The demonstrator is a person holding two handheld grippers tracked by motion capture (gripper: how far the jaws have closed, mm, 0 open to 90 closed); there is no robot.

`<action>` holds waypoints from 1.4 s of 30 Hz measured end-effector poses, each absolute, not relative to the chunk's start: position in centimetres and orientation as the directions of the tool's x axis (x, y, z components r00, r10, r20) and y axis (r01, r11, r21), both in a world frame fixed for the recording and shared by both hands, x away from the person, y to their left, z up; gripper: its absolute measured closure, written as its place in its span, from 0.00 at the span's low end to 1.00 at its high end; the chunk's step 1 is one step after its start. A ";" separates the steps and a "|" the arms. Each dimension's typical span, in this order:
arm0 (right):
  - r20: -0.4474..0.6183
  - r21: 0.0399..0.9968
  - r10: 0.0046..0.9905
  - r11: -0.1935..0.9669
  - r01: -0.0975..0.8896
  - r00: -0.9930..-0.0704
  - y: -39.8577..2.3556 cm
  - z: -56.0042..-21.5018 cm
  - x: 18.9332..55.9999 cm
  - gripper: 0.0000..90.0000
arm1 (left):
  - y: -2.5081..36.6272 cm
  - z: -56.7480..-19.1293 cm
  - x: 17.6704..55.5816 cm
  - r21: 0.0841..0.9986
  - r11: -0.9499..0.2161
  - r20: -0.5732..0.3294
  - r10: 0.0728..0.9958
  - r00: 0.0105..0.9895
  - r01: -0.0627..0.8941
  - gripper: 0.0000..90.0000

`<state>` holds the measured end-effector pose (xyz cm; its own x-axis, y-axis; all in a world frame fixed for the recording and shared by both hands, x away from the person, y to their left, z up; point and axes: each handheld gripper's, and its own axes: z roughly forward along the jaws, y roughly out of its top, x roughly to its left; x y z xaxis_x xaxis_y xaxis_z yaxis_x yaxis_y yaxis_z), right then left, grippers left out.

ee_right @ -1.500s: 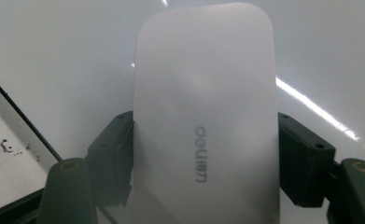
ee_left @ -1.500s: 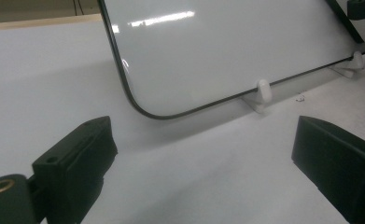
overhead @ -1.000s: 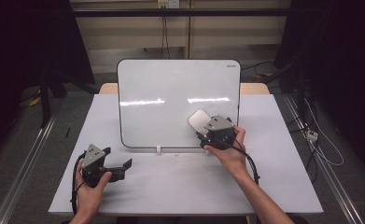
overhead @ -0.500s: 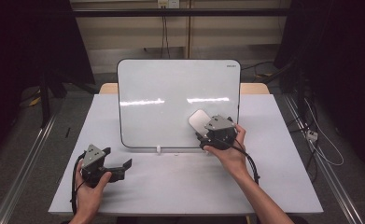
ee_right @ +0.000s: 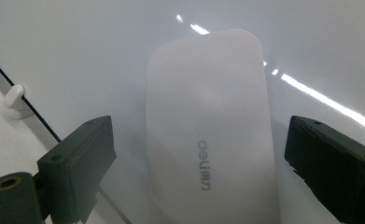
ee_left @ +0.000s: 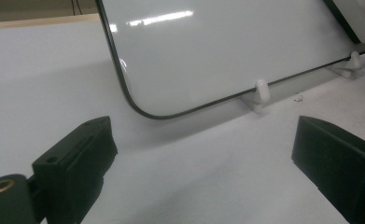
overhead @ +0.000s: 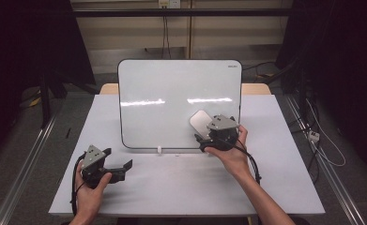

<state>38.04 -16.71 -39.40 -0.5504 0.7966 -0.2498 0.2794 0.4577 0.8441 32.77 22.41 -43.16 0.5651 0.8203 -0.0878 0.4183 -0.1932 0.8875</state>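
Note:
A white whiteboard (overhead: 172,93) with a dark rim leans upright at the middle of the white table (overhead: 181,187). A white oval eraser (overhead: 199,122) marked "deli" lies against its lower right face. My right gripper (overhead: 203,134) points at it from below right. In the right gripper view the eraser (ee_right: 213,126) sits between the two black jaws of my open right gripper (ee_right: 199,158), with a gap on each side. My left gripper (overhead: 124,169) rests open at the table's front left, pointing right. In the left gripper view my left gripper (ee_left: 203,154) holds nothing and faces the board's lower left corner (ee_left: 138,105).
Small white pegs (ee_left: 261,88) hold the board's bottom edge on the table; one peg (overhead: 159,150) is near the middle. Bare tabletop (overhead: 284,140) lies right of the board. Cables (overhead: 322,145) trail on the floor at the right.

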 end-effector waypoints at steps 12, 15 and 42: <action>-0.182 0.873 0.812 0.393 0.289 -0.554 -17.0 -38.9 37.8 0.08 | 22.3 -43.1 32.8 0.888 -0.195 -0.088 0.817 0.570 0.416 0.06; -0.169 0.876 0.812 0.383 0.292 -0.559 -17.1 -38.7 37.6 0.06 | 22.4 -43.2 32.9 0.888 -0.190 -0.093 0.817 0.568 0.418 0.06; -0.100 0.898 0.874 0.285 0.336 -0.475 -21.5 -38.8 35.3 0.06 | 22.3 -43.1 33.2 0.888 -0.189 -0.093 0.821 0.564 0.420 0.06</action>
<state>35.27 -21.54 -38.83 -0.4748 0.8744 -0.1000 0.3359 0.2850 0.8977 33.21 22.30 -43.13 0.5637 0.8208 -0.0926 0.4203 -0.1885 0.8876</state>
